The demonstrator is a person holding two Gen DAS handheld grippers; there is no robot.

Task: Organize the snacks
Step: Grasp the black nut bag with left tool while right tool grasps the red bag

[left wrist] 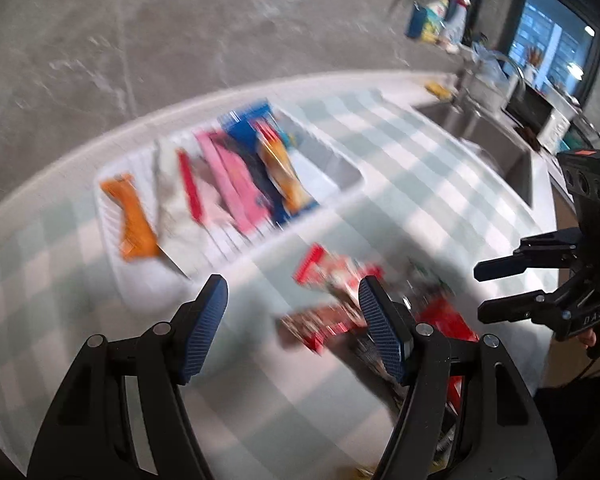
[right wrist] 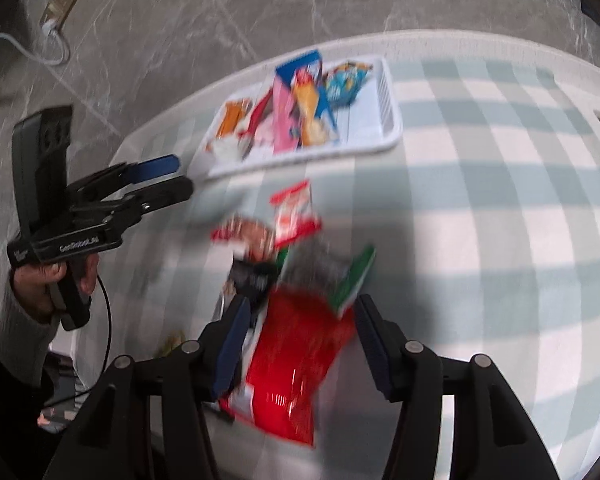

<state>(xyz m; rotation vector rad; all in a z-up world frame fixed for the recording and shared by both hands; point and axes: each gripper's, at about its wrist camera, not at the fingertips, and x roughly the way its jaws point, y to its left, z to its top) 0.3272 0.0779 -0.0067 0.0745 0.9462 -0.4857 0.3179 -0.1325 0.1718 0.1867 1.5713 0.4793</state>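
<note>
White ribbed plastic tray on checked bench holds upright packets: orange, pink, blue box. Loose glossy snack packets lie near it. Left tongs agape, empty. Right tongs wide, straddling red foil bag, contact unclear.

Both views are heavily motion-blurred, fisheye-bent at the edges; bright daylight, seemingly from the window.

red packet, gaping right gripper, tray
</note>
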